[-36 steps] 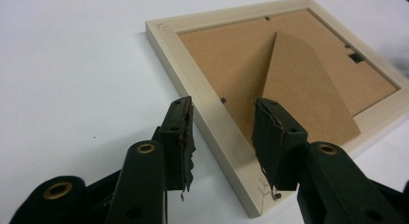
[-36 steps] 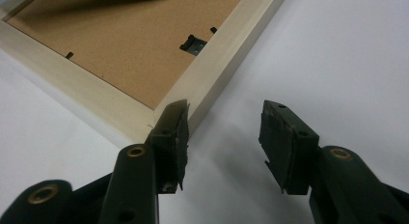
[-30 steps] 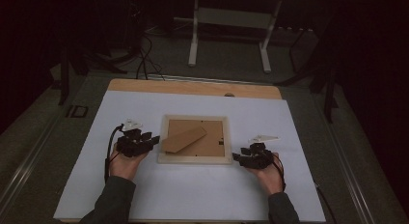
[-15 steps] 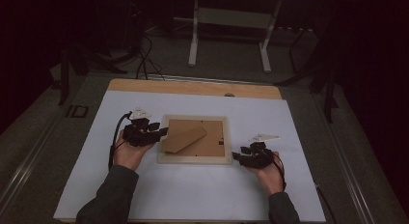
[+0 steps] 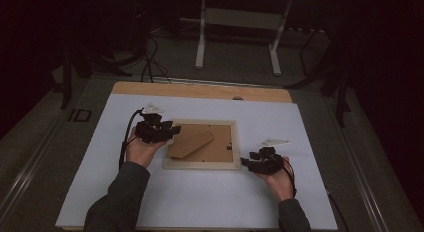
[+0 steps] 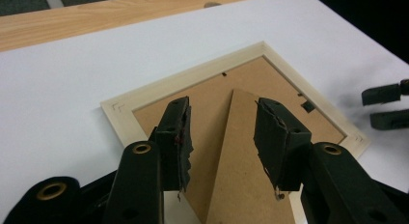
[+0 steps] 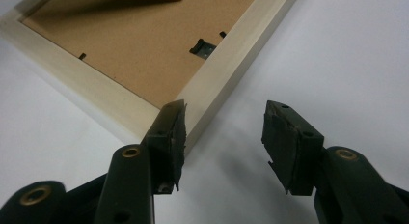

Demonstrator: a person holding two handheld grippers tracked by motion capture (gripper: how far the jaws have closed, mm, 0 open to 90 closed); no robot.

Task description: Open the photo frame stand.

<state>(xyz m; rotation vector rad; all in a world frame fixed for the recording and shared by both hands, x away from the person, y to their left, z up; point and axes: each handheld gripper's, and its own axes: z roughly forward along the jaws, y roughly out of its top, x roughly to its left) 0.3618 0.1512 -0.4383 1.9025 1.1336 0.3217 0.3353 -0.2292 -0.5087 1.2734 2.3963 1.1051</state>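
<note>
The left hand-held gripper [image 6: 222, 132] is hovering with its jaws moderately parted, having just been opening, gripping nothing. Directly beneath and ahead of it is lying the pale wooden picture frame [image 6: 193, 77], face down, its brown fibreboard backing and folded triangular stand [image 6: 236, 161] showing between the jaws. The right hand-held gripper [image 7: 224, 130] is waiting with jaws wide and empty, its one jaw tip just beside the frame's near corner, over the white tabletop [image 7: 347, 55].
</note>
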